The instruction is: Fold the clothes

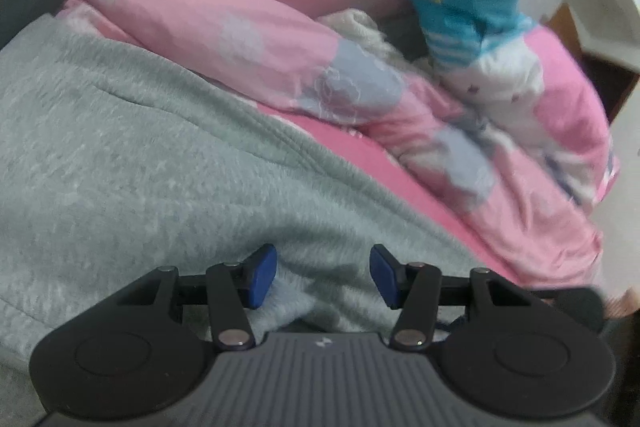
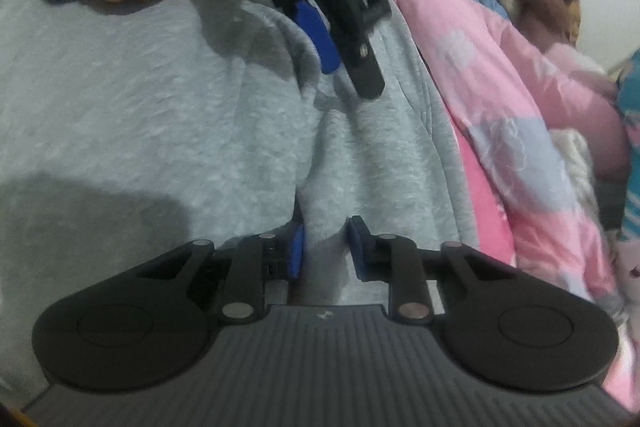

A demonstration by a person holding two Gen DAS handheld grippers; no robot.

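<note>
While our right tongs (image 2: pixel 325 247) pinch a raised ridge of the grey fleece garment (image 2: pixel 140 99), our left tongs (image 1: pixel 323 275) hover wide apart above the same cloth. It lies spread on the bed, just beside a pink quilt (image 1: pixel 224 7).
</note>
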